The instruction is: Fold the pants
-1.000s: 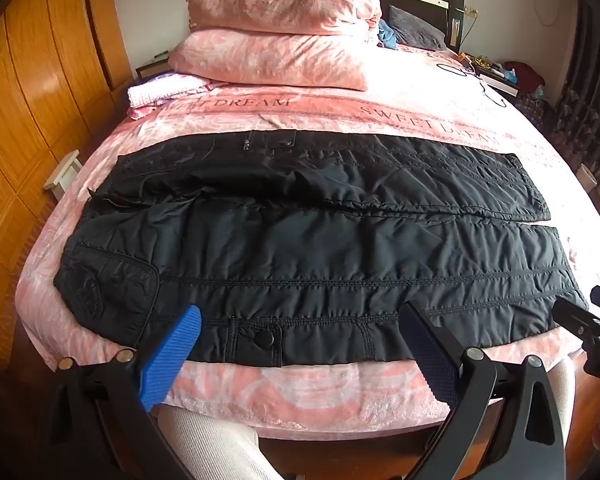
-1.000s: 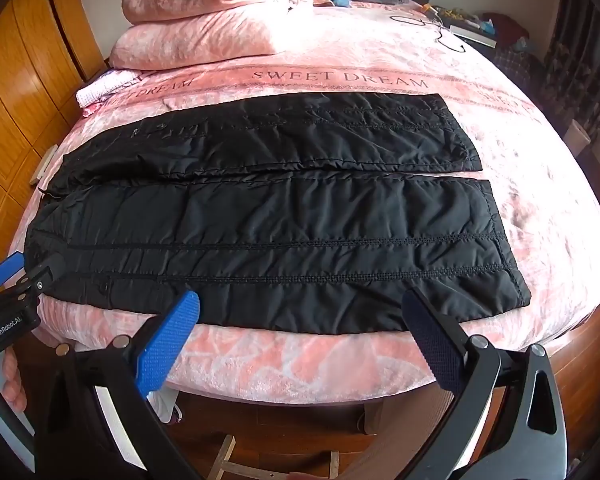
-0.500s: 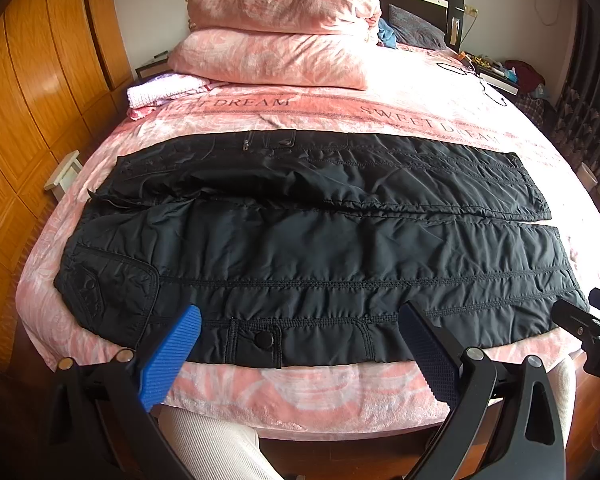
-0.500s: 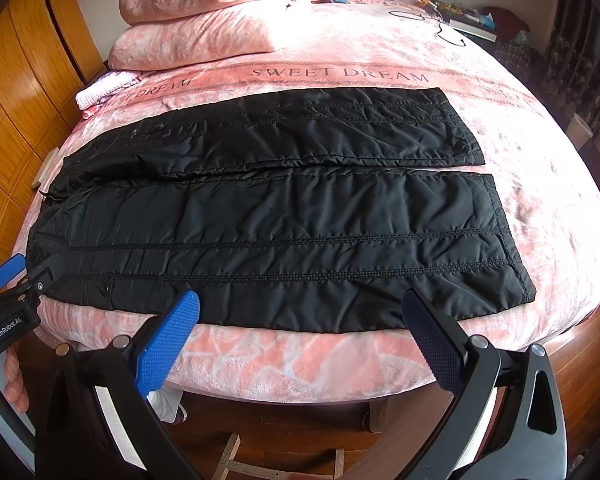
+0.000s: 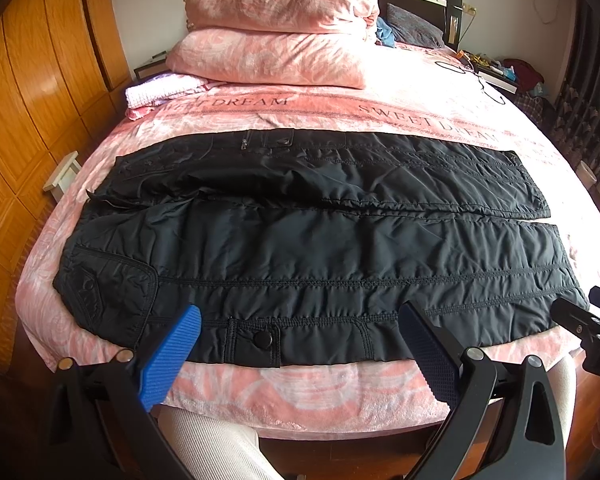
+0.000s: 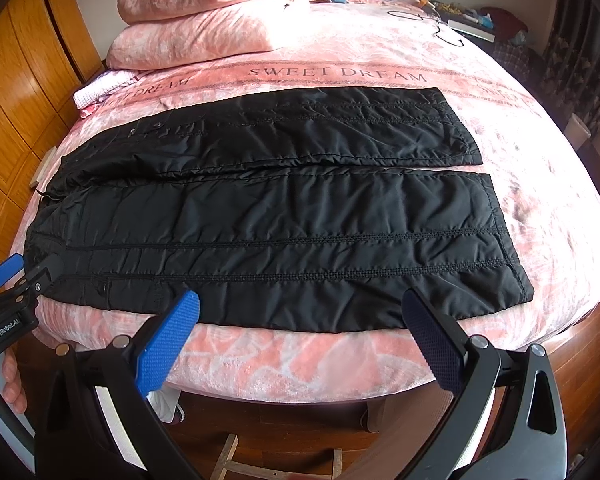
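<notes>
Black quilted pants [image 5: 308,240] lie spread flat across the pink bed, waist to the left, both legs running right side by side; they also show in the right wrist view [image 6: 280,216]. My left gripper [image 5: 300,344] is open and empty, hovering just over the near edge of the pants by the snap pocket. My right gripper [image 6: 300,328] is open and empty, just off the near edge of the nearer leg. Each gripper shows at the edge of the other's view: the right one [image 5: 588,328], the left one [image 6: 16,284].
The pink bedspread [image 5: 300,380] hangs over the near bed edge. Stacked pink pillows [image 5: 276,36] and a folded white cloth [image 5: 160,88] sit at the head. A wooden wardrobe [image 5: 32,92] stands to the left, cluttered furniture at the right. A white-trousered leg [image 5: 220,444] is below.
The right wrist view has shifted slightly forward and toward the pants' hem end. The left gripper has barely moved. The pants lie unchanged.
</notes>
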